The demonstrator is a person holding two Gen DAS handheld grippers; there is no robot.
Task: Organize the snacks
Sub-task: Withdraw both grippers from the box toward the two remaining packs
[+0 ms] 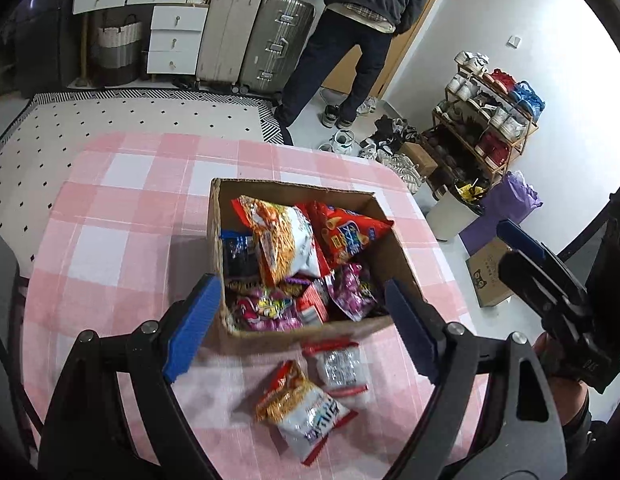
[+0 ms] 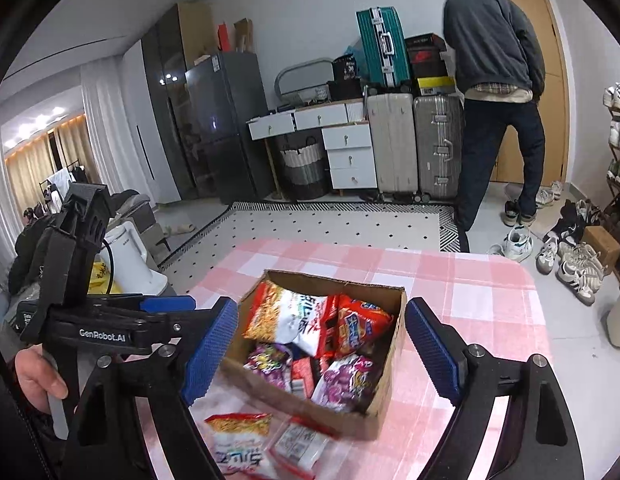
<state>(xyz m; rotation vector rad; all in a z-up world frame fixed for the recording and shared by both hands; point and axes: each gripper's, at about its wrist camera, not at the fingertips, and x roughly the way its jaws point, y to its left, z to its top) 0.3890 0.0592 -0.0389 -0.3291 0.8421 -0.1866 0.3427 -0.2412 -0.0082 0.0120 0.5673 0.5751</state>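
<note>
A cardboard box [image 1: 374, 254] [image 2: 384, 386] full of snack bags stands on the pink checked tablecloth [image 1: 122, 216] [image 2: 470, 304]. Two packets lie on the cloth in front of it: an orange-and-white noodle snack bag [image 1: 306, 410] [image 2: 240, 444] and a clear red-edged packet [image 1: 340, 368] [image 2: 300, 446]. My left gripper [image 1: 306, 324] hangs open above the box's near wall and the loose packets, nothing between its blue pads. My right gripper [image 2: 322, 354] is open over the box, empty too. The right gripper [image 1: 550, 276] shows at the left wrist view's right edge, the left gripper [image 2: 166, 308] at the right wrist view's left.
A person [image 1: 362, 32] [image 2: 498, 112] stands with their back turned at the far door, beside suitcases [image 1: 250, 40] and white drawers [image 1: 176, 36]. A shoe rack [image 1: 490, 120] and loose shoes [image 2: 570, 256] sit right of the table. A white kettle [image 2: 130, 256] stands to the left.
</note>
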